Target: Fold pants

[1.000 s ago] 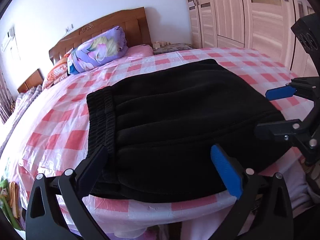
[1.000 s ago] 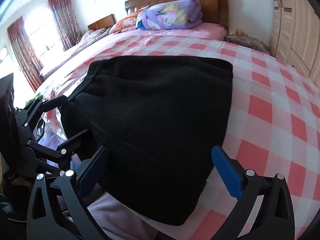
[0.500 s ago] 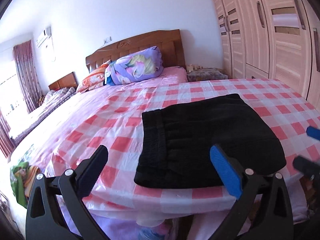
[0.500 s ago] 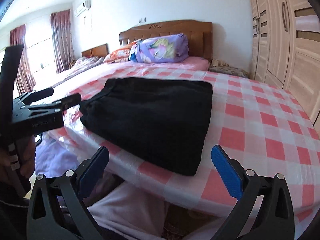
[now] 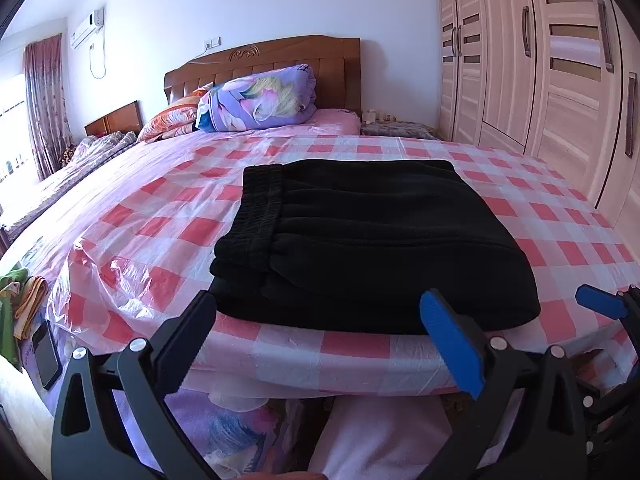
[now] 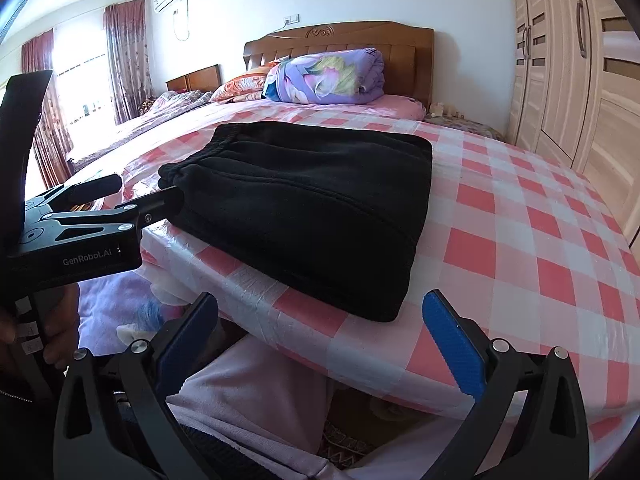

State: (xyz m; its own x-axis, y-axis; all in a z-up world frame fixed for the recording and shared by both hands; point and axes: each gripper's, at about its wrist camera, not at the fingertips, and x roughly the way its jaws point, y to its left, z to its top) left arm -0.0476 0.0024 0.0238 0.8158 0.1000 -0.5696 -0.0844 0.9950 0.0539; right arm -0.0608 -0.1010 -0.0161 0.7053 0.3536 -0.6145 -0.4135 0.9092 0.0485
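I hold both grippers off the near edge of the bed (image 5: 280, 348). The black pants (image 5: 372, 240), folded into a rectangle, lie at twelve o'clock from my left gripper (image 5: 320, 344), its jaws apart and empty. My right gripper (image 6: 324, 344), also apart, has them at eleven o'clock. I judge the left nearer; the waistband (image 5: 260, 208) runs away from me.

A rolled floral quilt (image 5: 258, 98) lay against the wooden headboard (image 5: 336, 56). A wardrobe (image 5: 560, 60) stood beside the checked bed (image 5: 160, 232).
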